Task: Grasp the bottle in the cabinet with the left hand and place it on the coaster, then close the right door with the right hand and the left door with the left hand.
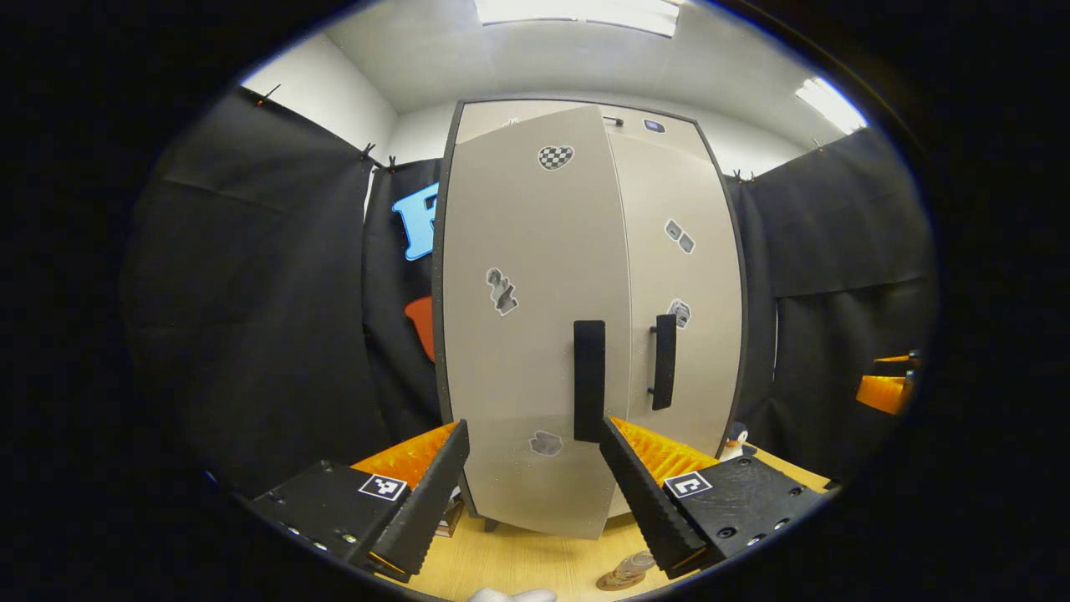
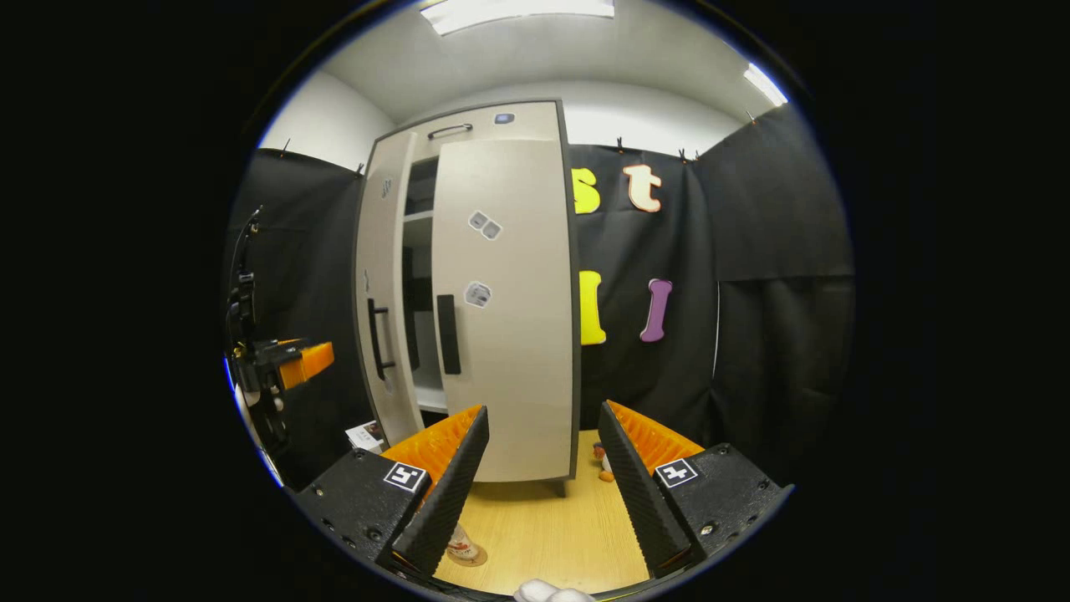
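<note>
The beige cabinet's left door (image 1: 535,293) stands a little ajar, its black handle (image 1: 588,380) just beyond my open left gripper (image 1: 533,426), which holds nothing. The right door (image 1: 681,276) lies flush with the frame. In the right gripper view the left door (image 2: 386,293) swings out, and a dark gap with shelves (image 2: 418,276) shows beside the right door (image 2: 510,318). My right gripper (image 2: 542,410) is open and empty, back from the cabinet. A clear bottle (image 1: 637,563) stands on a round brown coaster (image 1: 614,581) on the table; the bottle (image 2: 458,543) also shows by my right gripper's left finger.
The cabinet stands on a wooden table (image 1: 518,560). A small penguin figure (image 1: 736,439) sits by the cabinet's right corner, and a small box (image 2: 365,435) lies near its left foot. The other gripper (image 1: 888,389) shows far right. Black cloth walls surround the booth.
</note>
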